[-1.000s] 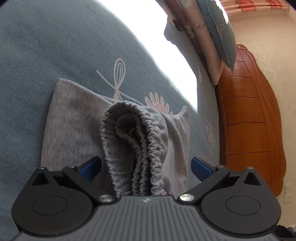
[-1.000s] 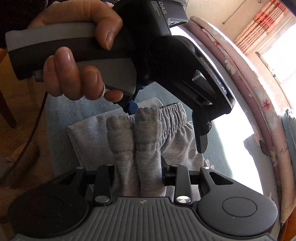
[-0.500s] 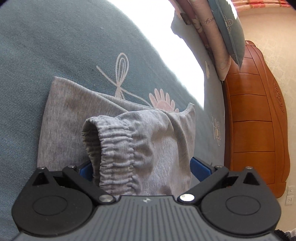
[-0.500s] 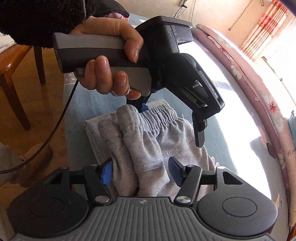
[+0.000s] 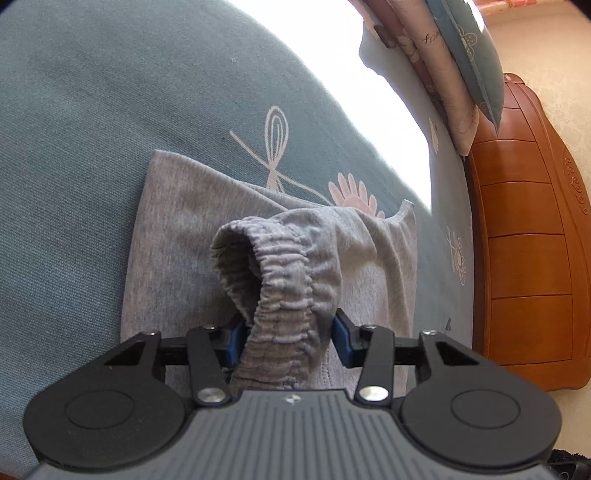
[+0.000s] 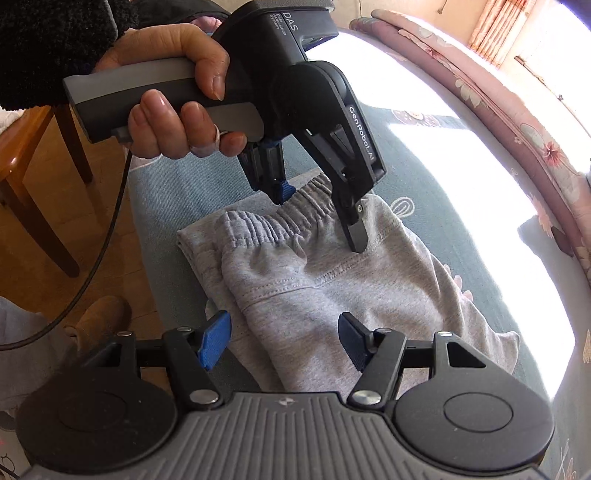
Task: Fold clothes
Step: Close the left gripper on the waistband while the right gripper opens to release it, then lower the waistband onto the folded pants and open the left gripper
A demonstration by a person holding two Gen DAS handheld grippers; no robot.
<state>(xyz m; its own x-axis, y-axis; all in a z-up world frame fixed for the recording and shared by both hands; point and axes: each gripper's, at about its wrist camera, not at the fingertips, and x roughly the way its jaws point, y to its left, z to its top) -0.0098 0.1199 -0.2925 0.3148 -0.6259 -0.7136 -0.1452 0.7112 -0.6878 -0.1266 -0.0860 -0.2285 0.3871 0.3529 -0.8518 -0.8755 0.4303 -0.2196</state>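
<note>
A teal bedspread point(image 5: 110, 110) with pale flower prints covers the bed, a hard patch of sunlight point(image 5: 332, 74) across it. An orange wooden headboard point(image 5: 524, 240) stands beside cream walls. Striped curtains point(image 6: 491, 26) hang by the window; wooden chair legs point(image 6: 33, 206) stand on brown floor.

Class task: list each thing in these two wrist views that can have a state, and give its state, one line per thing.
grey trousers: folded on the bed, waistband bunched and lifted.
left gripper: jaws closing, waistband between its pads.
right gripper: open, pads off the cloth, trousers lying between them.
bedsheet: spread flat under the trousers.
</note>
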